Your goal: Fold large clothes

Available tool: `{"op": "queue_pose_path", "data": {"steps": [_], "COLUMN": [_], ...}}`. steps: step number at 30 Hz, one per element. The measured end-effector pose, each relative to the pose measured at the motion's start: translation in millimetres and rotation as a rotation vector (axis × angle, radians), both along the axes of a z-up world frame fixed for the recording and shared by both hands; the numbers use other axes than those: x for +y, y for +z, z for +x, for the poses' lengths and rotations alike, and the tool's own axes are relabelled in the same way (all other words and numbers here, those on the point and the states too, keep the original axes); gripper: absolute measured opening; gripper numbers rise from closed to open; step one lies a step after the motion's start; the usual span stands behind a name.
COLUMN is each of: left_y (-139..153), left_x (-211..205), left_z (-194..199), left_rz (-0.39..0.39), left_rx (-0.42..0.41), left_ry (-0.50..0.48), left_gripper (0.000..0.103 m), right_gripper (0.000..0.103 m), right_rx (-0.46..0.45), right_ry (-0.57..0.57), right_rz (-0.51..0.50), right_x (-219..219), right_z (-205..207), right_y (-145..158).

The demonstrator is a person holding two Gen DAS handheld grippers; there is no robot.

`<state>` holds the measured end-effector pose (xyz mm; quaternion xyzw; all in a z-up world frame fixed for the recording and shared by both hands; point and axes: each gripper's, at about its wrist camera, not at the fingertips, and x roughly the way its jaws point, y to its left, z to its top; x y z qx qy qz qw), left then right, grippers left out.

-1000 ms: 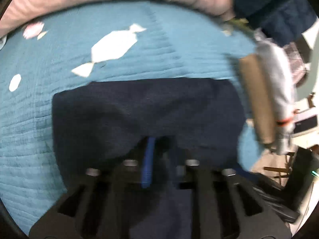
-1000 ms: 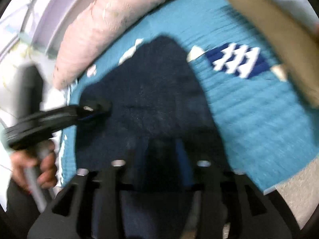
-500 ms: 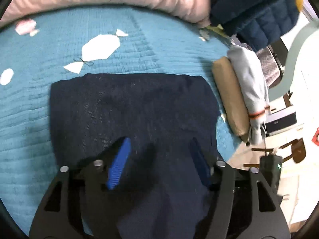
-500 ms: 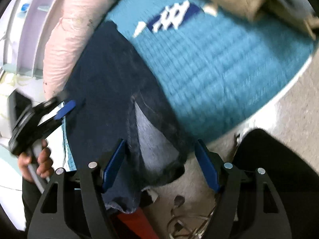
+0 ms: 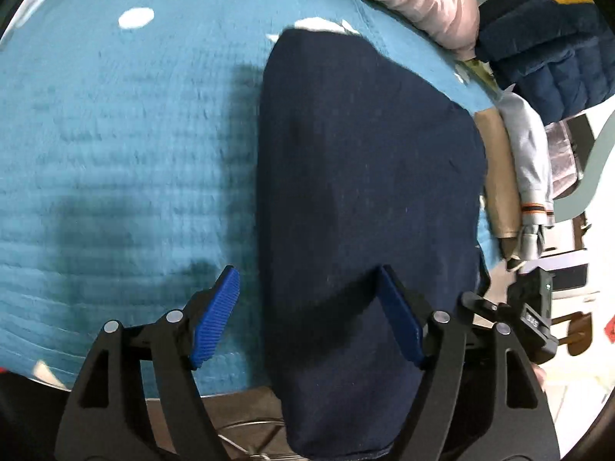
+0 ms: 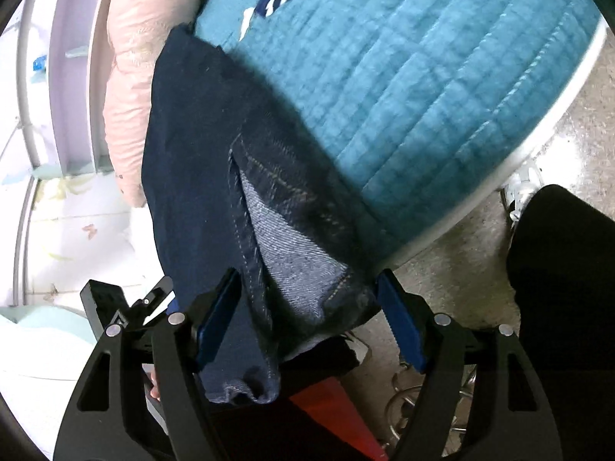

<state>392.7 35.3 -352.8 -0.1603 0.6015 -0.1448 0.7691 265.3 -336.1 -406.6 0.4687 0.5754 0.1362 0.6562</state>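
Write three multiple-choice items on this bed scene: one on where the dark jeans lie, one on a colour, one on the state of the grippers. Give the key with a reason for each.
1. Where do the folded dark jeans lie?
A. on the teal quilt, one end hanging over its edge
B. on the floor
C. on the pink duvet

2. What colour are the finger pads on the left hand-held gripper?
A. red
B. blue
C. white

3. What is the state of the right hand-held gripper?
A. shut on the jeans
B. shut on nothing
C. open, its pads clear of the cloth

Key: 1 A, the denim lies across the quilt and droops past its edge; 2 B, ribbed blue pads show; 3 C, the jaws stand wide and have just been opening, with the jeans between them.
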Motion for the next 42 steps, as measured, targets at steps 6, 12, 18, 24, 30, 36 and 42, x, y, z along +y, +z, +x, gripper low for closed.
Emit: {"op": "queue_pose_path", "data": {"steps": [6, 12, 18, 24, 30, 36, 42], "left_y": [-9.2, -12.8, -14.5, -5.6, -9.2, -27.7, -12.0], "left_x": [-3.8, -3.1, -1.5, 6.1, -6.6, -13.3, -25.4], "left_z": [-0.4, 1.7, 6.3, 17.0, 46.9, 59.6, 45.3], "left_rz": [0.004, -0.017, -0.066, -0.186, -0.163, -0.128, -0.099], "left_rx": [0.003, 0.012, 0.034, 0.043, 0.062, 0.082, -0.032], "left_ry": [-0.013, -0.02, -0.018, 0.023, 0.001, -0.021, -0.031], "left_gripper": [0.077, 0.077, 0.078, 0.078, 0.085, 0.091, 0.055], "right_gripper": [0.066, 0.05, 0.023, 0.015, 0.015, 0.015, 0.015], "right_rx": [-0.033, -0.094, -0.068, -0.202, -0.19, -0.163, -0.191], "right_ry": [0.025, 0.051, 0.034, -0.004, 0.007, 0.011, 0.041], "right_rz": [-0.046, -0.039, -0.048, 0.013, -0.03, -0.055, -0.143], "right_x": [12.2, 20.9, 25.1, 17.3, 8.3, 12.2, 28.2], "right_z": [4.8, 8.0, 11.8, 2.3, 5.1, 5.4, 9.1], "right_y": [5.0, 14.9, 5.6, 46.9, 46.8, 39.7, 60.0]}}
